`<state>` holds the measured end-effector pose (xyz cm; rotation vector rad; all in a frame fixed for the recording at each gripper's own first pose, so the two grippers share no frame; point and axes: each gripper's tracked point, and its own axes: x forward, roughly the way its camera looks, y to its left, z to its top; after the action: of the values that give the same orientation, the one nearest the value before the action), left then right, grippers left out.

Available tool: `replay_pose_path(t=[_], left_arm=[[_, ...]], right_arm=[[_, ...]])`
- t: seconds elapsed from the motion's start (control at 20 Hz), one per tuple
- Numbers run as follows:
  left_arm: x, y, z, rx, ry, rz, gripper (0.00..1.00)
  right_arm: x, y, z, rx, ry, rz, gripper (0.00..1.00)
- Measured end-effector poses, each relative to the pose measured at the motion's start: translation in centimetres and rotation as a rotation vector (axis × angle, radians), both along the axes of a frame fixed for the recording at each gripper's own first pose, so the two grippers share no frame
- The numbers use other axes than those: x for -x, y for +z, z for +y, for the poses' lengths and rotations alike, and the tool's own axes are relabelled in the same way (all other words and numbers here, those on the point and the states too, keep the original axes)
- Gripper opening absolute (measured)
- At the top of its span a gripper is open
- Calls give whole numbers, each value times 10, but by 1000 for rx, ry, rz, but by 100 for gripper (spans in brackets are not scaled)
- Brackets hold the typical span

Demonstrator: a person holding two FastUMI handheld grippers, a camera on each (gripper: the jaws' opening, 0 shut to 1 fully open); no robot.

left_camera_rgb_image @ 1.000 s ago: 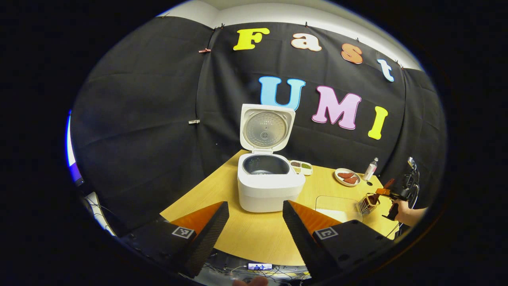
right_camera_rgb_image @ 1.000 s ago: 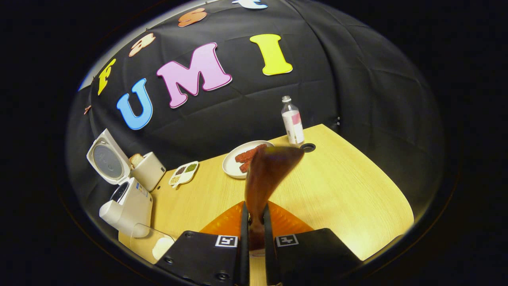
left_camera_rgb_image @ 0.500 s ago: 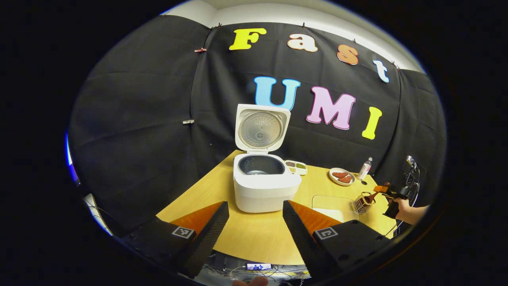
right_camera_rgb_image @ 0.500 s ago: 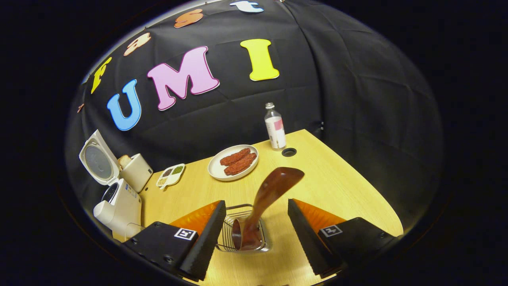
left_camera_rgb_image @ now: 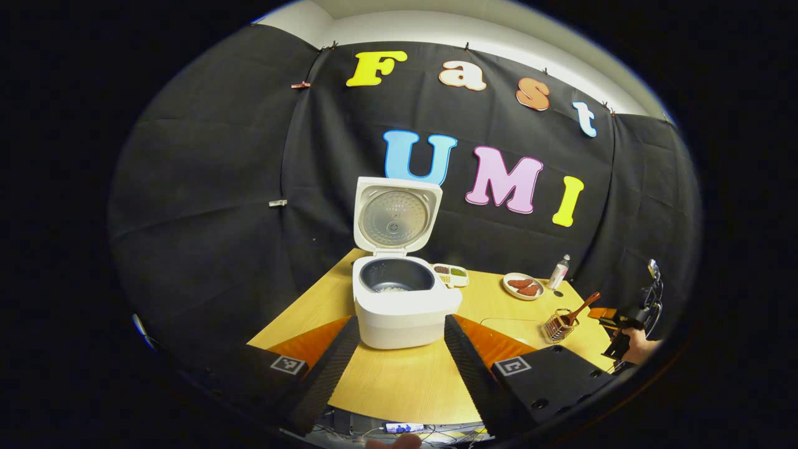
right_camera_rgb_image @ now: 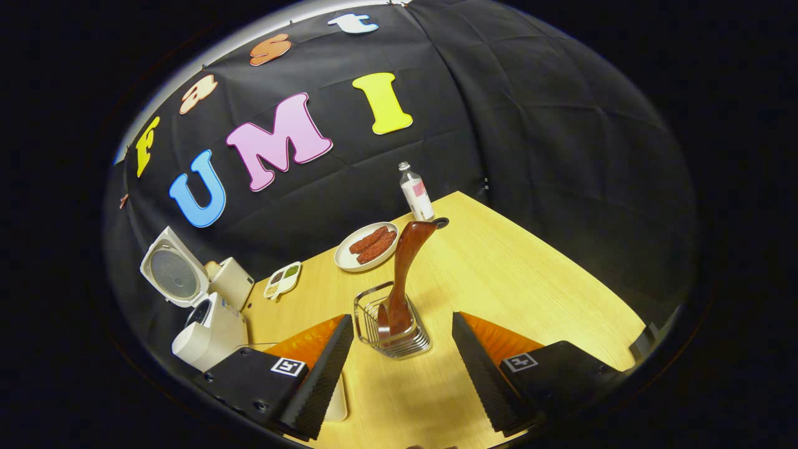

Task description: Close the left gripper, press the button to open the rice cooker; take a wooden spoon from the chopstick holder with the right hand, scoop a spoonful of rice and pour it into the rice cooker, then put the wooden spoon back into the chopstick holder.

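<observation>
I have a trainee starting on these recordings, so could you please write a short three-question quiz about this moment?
1. True or false: the white rice cooker has its lid shut.
2. Multiple choice: where is the dark wooden spoon? A) clamped in the right tongs; B) standing in the wire chopstick holder; C) lying on the white plate of reddish food.
3. Fill in: both the left tongs and the right tongs have their jaws ____.

Key: 1 false, since the lid stands upright; 2 B, with the jaws apart on either side of the holder and off the spoon; 3 open.
</observation>
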<state>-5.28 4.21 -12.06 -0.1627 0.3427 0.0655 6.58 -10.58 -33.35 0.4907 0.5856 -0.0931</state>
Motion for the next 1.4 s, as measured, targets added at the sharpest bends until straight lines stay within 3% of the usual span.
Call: replay_pose_path(t=[0.25,0.7,1.05,1.4], left_arm=[[-39,35,2,8,-47,-98,95],[-137,109,8,-15,-113,-290,95],[-233,169,13,-53,-100,-420,95],[-339,178,25,-81,-46,-445,95]], right_arm=[[39,49,18,31,22,-59,98],[70,148,72,185,162,-221,98],[78,168,89,335,218,-270,98],[75,173,86,380,195,-266,98]])
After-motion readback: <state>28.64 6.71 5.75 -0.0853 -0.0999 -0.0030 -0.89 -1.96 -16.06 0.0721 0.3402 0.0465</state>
